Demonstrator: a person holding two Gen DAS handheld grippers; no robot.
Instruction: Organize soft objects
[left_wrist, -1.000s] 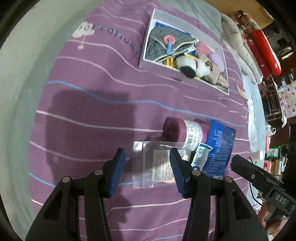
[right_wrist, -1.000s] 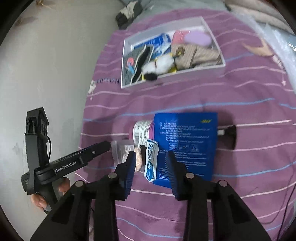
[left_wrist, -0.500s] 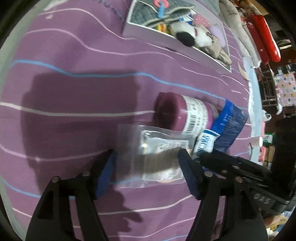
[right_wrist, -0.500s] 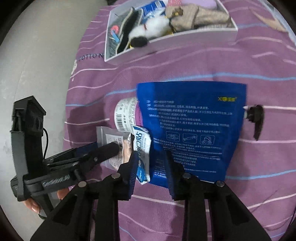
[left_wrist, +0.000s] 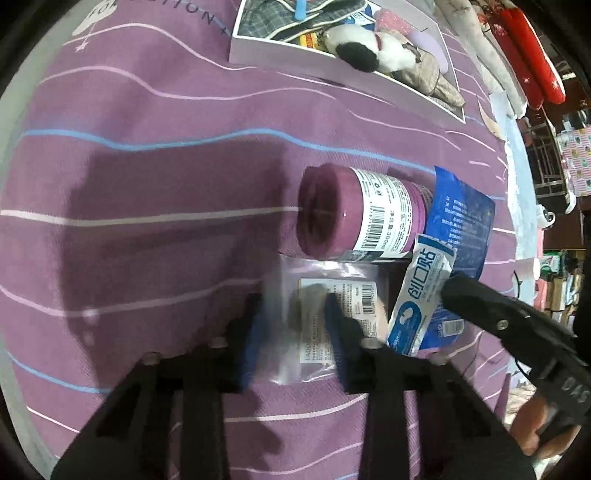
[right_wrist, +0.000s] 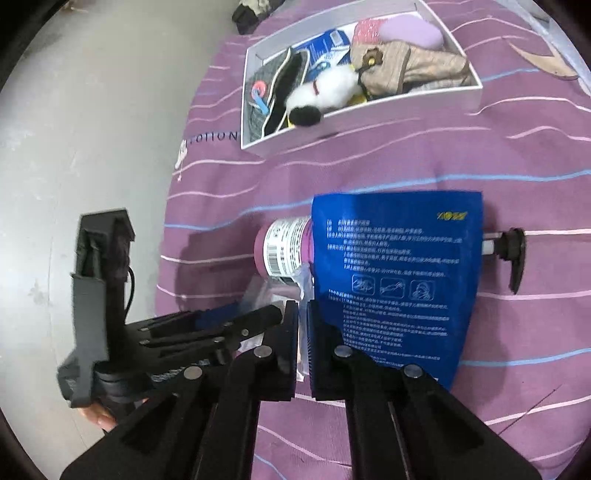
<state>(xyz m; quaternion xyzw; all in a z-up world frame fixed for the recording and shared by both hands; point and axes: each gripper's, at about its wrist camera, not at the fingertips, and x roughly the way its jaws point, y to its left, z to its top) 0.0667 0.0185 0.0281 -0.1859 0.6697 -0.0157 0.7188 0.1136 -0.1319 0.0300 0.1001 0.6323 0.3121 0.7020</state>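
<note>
Double pick-up on the bed (left_wrist: 155, 155).
Left gripper (left_wrist: 295, 325) has just been closing over the clear bag (left_wrist: 317, 280), grip blurred, unsure; right gripper (right_wrist: 302, 332) clenched on the sachet (left_wrist: 421, 291). Next: lift both toward the box (right_wrist: 369, 118).

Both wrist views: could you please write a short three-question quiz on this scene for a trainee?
1. True or false: the bottle lies on its side.
2. What does the right gripper hold?
3. Fill the blank: the plush toy lies in the white ___.

Key: 1. True. 2. The sachet; the gripper is shut on it. 3. Box.
</note>
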